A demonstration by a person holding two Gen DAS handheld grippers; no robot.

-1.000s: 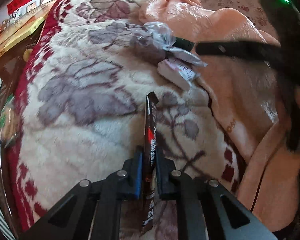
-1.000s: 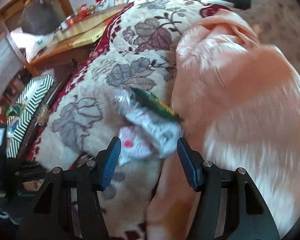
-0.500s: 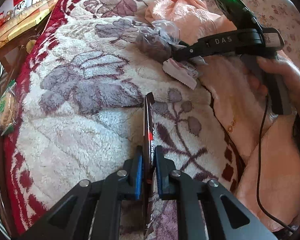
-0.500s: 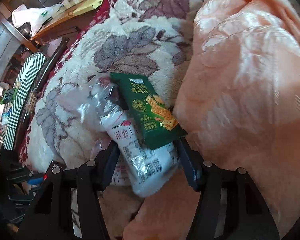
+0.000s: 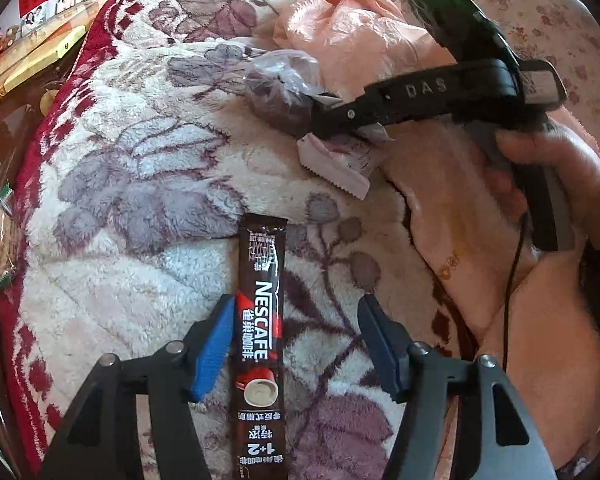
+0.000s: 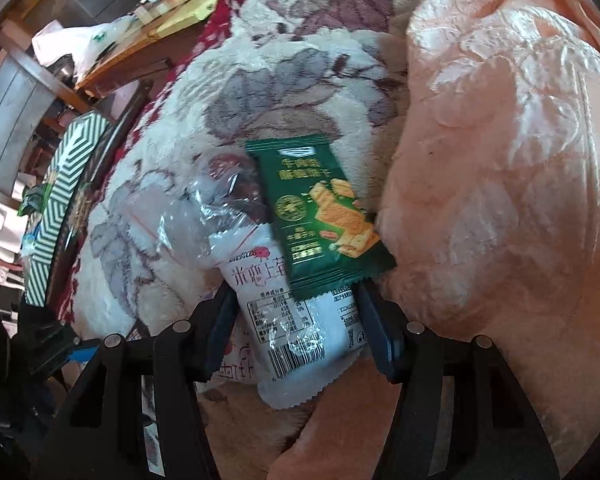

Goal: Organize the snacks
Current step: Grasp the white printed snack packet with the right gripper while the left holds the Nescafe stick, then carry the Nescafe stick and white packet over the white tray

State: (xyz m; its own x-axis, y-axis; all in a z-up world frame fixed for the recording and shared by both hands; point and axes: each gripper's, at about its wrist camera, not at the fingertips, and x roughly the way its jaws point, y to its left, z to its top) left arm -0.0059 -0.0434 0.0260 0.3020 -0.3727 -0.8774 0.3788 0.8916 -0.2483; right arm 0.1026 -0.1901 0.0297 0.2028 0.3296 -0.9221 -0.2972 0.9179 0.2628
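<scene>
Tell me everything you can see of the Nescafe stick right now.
The Nescafe stick is a long, narrow, glossy dark brown sachet with white lettering, a red band and a coffee cup picture. It looks sealed and lies flat, face up, on the floral fleece blanket. The left gripper is opening around it, and its blue pads no longer press it.

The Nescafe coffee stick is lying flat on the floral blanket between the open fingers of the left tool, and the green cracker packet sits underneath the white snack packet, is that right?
Not quite. In the right wrist view the green cracker packet lies on top of the white snack packet, not underneath. The rest holds: the left wrist view shows the Nescafe coffee stick flat on the floral blanket between the left tool's opening jaws, unpressed.
</scene>
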